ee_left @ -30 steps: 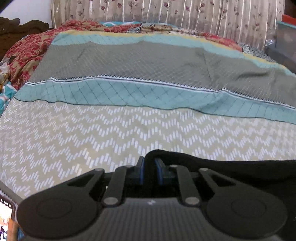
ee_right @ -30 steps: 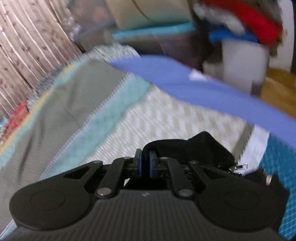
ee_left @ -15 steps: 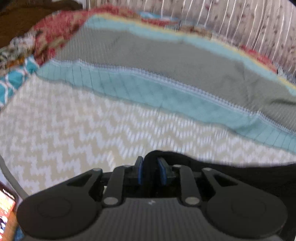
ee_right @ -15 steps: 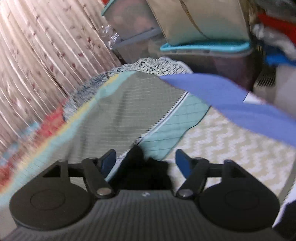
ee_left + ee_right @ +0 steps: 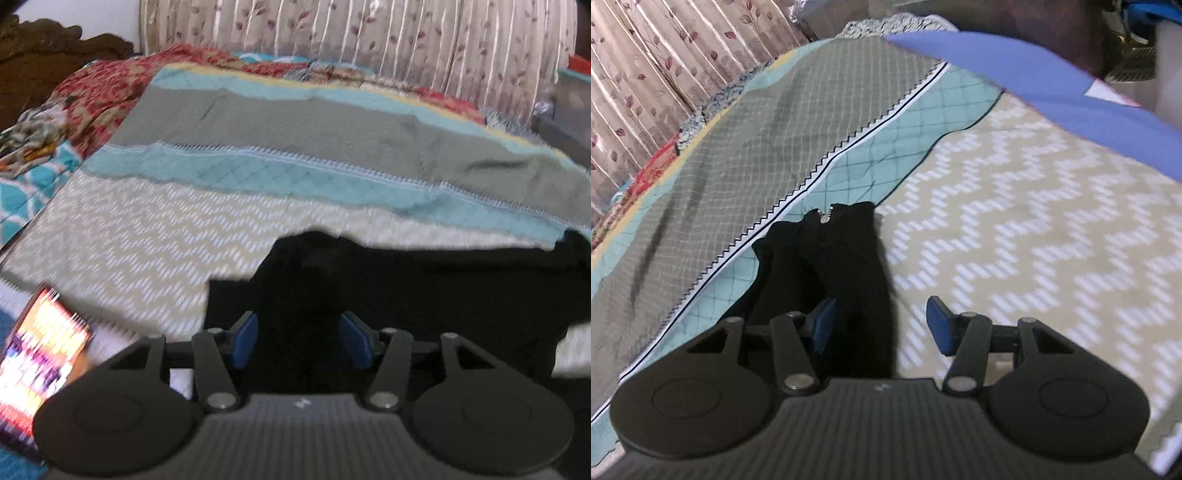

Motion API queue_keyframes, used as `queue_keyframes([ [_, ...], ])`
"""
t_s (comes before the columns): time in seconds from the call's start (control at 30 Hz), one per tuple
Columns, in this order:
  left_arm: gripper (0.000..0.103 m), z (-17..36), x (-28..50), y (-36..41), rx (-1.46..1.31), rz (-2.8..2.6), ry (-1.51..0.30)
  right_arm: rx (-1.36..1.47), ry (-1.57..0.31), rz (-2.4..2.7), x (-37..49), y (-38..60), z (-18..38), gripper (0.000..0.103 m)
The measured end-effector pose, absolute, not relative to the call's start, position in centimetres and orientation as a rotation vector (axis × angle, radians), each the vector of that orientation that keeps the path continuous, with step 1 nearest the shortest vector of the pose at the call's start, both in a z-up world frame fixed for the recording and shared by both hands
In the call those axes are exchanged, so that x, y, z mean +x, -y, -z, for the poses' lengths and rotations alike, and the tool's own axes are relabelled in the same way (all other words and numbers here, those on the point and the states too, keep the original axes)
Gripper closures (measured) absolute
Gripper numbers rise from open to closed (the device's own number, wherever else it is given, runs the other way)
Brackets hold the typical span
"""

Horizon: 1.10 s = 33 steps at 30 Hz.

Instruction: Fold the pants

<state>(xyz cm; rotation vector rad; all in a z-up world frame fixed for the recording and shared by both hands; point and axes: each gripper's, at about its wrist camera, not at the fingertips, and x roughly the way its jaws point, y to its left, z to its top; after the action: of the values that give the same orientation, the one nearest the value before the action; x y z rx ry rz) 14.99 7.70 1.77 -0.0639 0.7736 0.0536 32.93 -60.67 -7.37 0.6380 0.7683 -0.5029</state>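
Spread over the patterned bedspread (image 5: 155, 236), the black pants (image 5: 424, 291) have been let go. The left gripper (image 5: 302, 341) is opening and the right gripper (image 5: 881, 328) closing, cloth lying unpinched between both. One fold is judged laid down.

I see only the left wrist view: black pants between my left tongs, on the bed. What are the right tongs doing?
Observer: The right tongs are closing with a strip of the pants between the pads. The pad on the picture's right is clear of the cloth.
Operator: Which end of the pants is that?
Observer: Probably the waist. A metal button and zipper teeth show at its far edge.
Operator: Where does that edge lie?
Observer: On the teal band of the bedspread, right next to the chevron part.
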Motion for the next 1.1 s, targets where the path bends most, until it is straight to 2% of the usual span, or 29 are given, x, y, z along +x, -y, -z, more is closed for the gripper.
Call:
queue_keyframes([
  [0.03, 0.053, -1.7, 14.6, -8.0, -0.070, -0.065, -0.788, 0.616, -0.792, 0.512, 33.6, 60.5, 7.7, 0.087],
  [0.07, 0.052, -1.6, 14.4, -8.3, -0.079, -0.073, -0.802, 0.584, -0.815, 0.553, 34.1, 60.3, 7.8, 0.098],
  [0.2, 0.052, -1.7, 14.6, -8.7, -0.084, -0.086, -0.815, 0.614, -0.567, 0.681, 29.8, 61.6, 3.9, 0.098],
  [0.27, 0.052, -1.9, 15.1, -8.5, -0.096, -0.058, -0.814, 0.603, -0.589, 0.726, 27.6, 62.6, 3.0, 0.098],
  [0.33, 0.052, -2.2, 16.3, -8.2, -0.074, -0.028, -0.810, 0.479, -0.693, 0.810, 26.8, 63.0, 3.3, 0.095],
  [0.4, 0.048, -2.6, 17.5, -7.6, -0.010, -0.021, -0.786, 0.425, -0.792, 0.850, 25.9, 64.5, 3.3, 0.069],
  [0.5, 0.045, -2.8, 20.5, -6.4, 0.138, -0.038, -0.753, 0.521, -0.666, 0.871, 23.8, 65.8, 1.0, 0.069],
  [0.63, 0.041, -1.2, 24.9, -4.2, 0.385, -0.003, -0.725, 0.550, -0.738, 0.696, 27.3, 64.7, -0.2, 0.068],
  [0.77, 0.035, 1.5, 27.3, -2.7, 0.516, 0.090, -0.761, 0.520, -0.824, 0.609, 32.9, 62.5, 1.1, 0.051],
  [0.8, 0.029, 2.2, 27.5, -2.7, 0.527, 0.097, -0.771, 0.514, -0.842, 0.603, 34.3, 62.1, 1.6, 0.045],
  [0.87, 0.019, 3.5, 27.9, -2.6, 0.544, 0.104, -0.777, 0.504, -0.882, 0.619, 36.9, 61.5, 3.2, 0.041],
  [0.97, 0.019, 4.8, 28.5, -3.1, 0.536, 0.121, -0.794, 0.481, -0.950, 0.663, 39.6, 61.3, 5.9, 0.040],
  [1.03, 0.029, 5.5, 29.1, -3.1, 0.523, 0.126, -0.816, 0.440, -0.968, 0.706, 40.5, 61.0, 7.0, 0.039],
  [1.07, 0.047, 5.5, 29.2, -3.0, 0.513, 0.140, -0.823, 0.402, -0.958, 0.721, 40.6, 60.9, 7.3, 0.043],
  [1.1, 0.069, 5.5, 29.0, -2.8, 0.505, 0.162, -0.825, 0.350, -0.952, 0.728, 40.7, 60.6, 7.2, 0.063],
])
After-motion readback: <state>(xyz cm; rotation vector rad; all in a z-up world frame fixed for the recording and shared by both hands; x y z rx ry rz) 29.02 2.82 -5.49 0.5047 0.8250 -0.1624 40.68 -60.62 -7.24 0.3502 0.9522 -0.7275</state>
